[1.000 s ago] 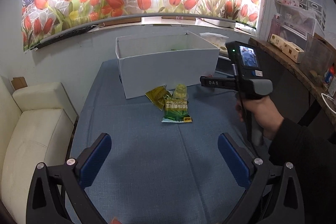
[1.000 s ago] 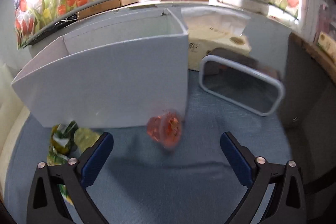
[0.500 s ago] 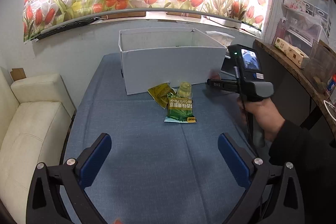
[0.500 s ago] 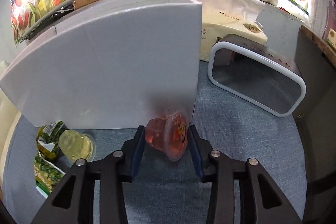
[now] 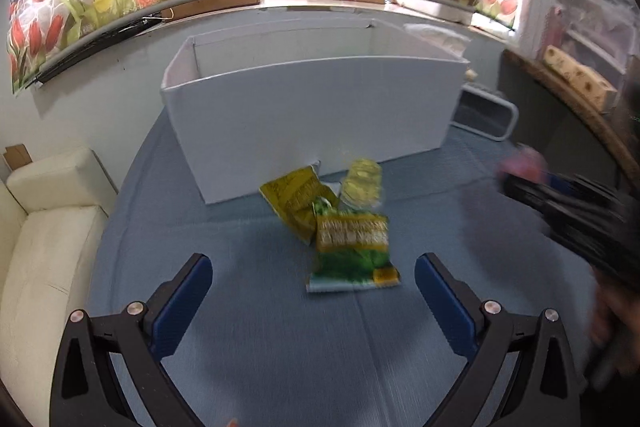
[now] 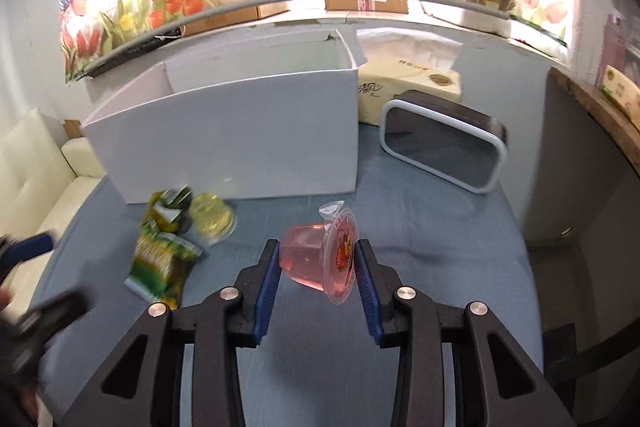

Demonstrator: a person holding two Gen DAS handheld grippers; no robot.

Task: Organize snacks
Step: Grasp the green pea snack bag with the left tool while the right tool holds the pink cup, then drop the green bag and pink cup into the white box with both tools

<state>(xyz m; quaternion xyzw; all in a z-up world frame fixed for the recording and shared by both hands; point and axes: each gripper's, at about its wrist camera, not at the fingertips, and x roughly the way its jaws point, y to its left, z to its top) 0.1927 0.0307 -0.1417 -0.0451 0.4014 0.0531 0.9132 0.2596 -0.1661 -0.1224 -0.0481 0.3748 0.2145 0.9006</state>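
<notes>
My right gripper (image 6: 317, 259) is shut on a pink jelly cup (image 6: 320, 259) and holds it above the blue tablecloth, in front of the white open box (image 6: 224, 147). The jelly cup shows as a pink blur in the left wrist view (image 5: 522, 165). My left gripper (image 5: 312, 287) is open and empty, just short of a green snack bag (image 5: 352, 251). A yellow packet (image 5: 294, 201) and a yellow jelly cup (image 5: 362, 181) lie behind the bag, against the white box (image 5: 312, 115).
A white-framed dark device (image 6: 444, 147) and a tissue pack (image 6: 404, 91) stand to the right of the box. A cream sofa (image 5: 44, 247) is to the left of the table. A wooden shelf (image 5: 576, 95) runs along the right.
My right gripper closed on the pink jelly cup and lifted it back from the box. My left gripper moved forward toward the green bag.
</notes>
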